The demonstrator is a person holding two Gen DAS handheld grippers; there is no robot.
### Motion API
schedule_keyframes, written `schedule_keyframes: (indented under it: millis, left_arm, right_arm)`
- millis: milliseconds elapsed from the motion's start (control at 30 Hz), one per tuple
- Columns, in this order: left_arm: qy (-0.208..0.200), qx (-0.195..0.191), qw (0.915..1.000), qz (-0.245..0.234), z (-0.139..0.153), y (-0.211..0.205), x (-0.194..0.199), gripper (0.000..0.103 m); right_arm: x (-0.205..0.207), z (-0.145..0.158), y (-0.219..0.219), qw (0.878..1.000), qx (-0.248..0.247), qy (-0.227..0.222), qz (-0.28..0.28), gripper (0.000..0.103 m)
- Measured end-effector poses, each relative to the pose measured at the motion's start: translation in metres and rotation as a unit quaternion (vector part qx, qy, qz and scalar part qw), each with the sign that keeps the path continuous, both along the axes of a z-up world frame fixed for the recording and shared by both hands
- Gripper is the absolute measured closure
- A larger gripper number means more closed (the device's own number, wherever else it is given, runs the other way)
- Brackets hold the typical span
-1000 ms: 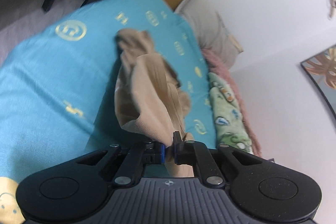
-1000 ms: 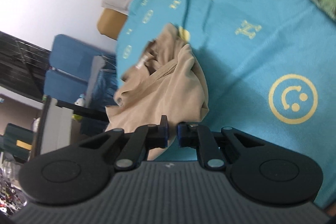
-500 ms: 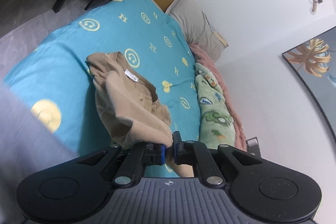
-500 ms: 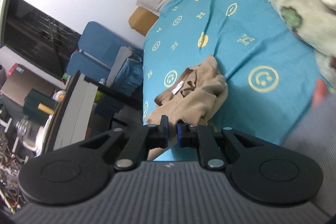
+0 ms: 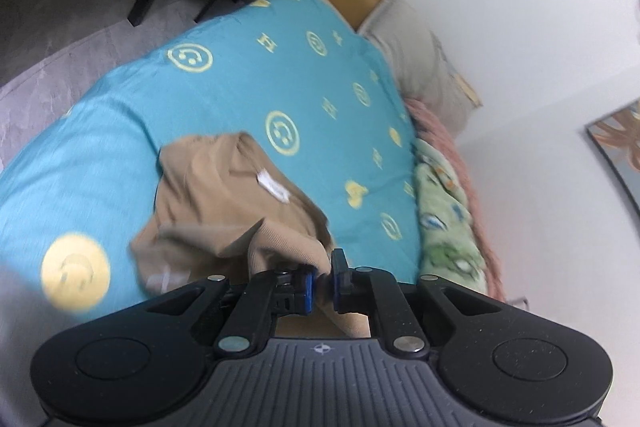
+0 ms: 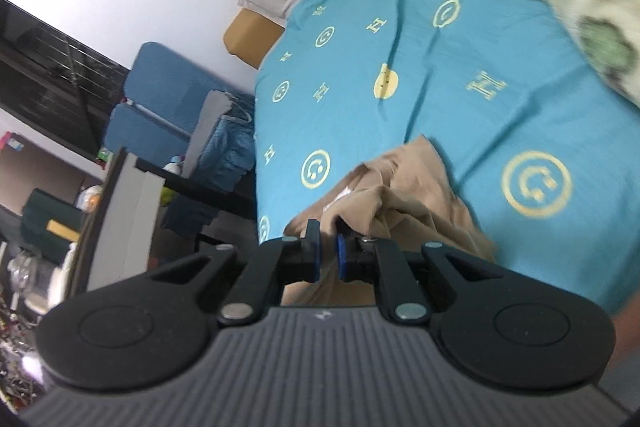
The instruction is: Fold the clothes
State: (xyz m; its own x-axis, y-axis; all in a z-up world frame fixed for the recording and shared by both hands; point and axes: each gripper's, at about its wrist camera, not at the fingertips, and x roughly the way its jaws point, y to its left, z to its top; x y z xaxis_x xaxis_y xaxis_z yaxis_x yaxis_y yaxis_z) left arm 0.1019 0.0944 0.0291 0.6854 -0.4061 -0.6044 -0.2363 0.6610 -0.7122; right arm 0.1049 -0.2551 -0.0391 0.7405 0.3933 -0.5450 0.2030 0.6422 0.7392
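A tan garment (image 5: 224,203) with a white neck label (image 5: 273,186) lies bunched on the turquoise bed sheet (image 5: 248,83). My left gripper (image 5: 322,281) is shut on a fold of its cloth, which runs up between the blue pads. In the right wrist view the same tan garment (image 6: 408,195) lies crumpled on the sheet (image 6: 440,75), and my right gripper (image 6: 329,254) is shut on another edge of it. The cloth hangs between both grippers just above the bed.
A green patterned blanket (image 5: 444,211) and a pink fuzzy one (image 5: 440,123) lie along the wall side of the bed, with a grey pillow (image 5: 416,59) at its head. Beyond the bed's outer edge stand a blue chair (image 6: 160,99), a dark table (image 6: 192,183) and clutter.
Both grippers have pulled back and risen, carrying the garment toward the near edge of the bed. It went from hanging stretched to lying bunched on the sheet with its label showing.
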Motion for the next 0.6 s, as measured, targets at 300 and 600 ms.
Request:
schedule_keyframes:
  millis: [300, 600]
  left_arm:
    - [0.03, 0.062, 0.9974, 0.021, -0.072, -0.004, 0.118, 0.092]
    - [0.048, 0.052, 0.9973, 0.019, -0.143, 0.008, 0.158, 0.089]
  right_arm:
    - [0.115, -0.061, 0.019, 0.998, -0.03, 0.051, 0.003, 0.092]
    - [0.17, -0.12, 0.025, 0.994, -0.053, 0.086, 0.031, 0.09]
